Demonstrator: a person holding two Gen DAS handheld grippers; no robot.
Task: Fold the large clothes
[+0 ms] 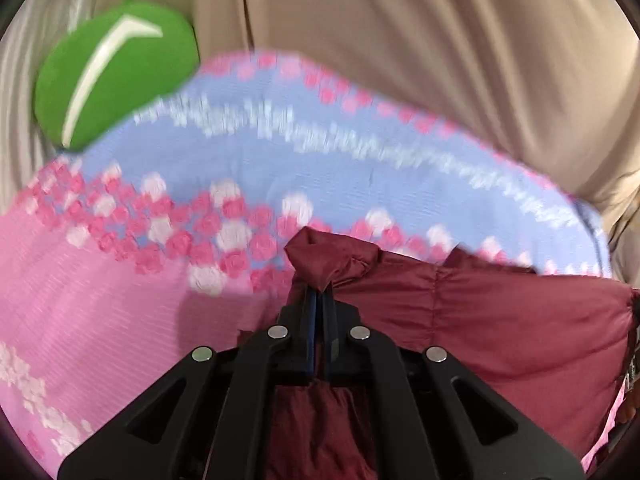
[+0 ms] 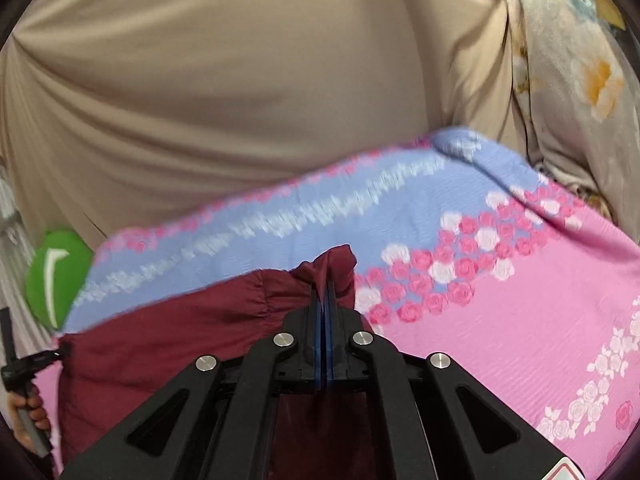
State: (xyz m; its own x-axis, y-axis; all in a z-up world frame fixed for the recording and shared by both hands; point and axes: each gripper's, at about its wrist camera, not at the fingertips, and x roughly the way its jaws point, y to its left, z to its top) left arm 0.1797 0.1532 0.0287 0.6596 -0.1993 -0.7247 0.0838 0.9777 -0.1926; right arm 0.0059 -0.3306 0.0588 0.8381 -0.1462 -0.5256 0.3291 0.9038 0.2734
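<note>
Left wrist view: we see the pink and blue flowered sheet point(image 1: 248, 160) filling most of the frame, and we place everything else against it. Behind the sheet hangs a tan curtain point(image 1: 400, 40). On the sheet, toward its near edge, lies the maroon garment point(image 1: 500, 320), stretched between our two grippers. At the sheet's far left corner sits a green cushion point(image 1: 116, 76) with a white curved stripe. Beyond the sheet's far right corner in the right wrist view hangs a pale flowered cloth point(image 2: 568, 72). Our left gripper point(image 1: 319, 292) is pinched tight on a bunched corner of the garment, and our right gripper point(image 2: 325, 292) is likewise clamped on another corner, both held above the sheet
</note>
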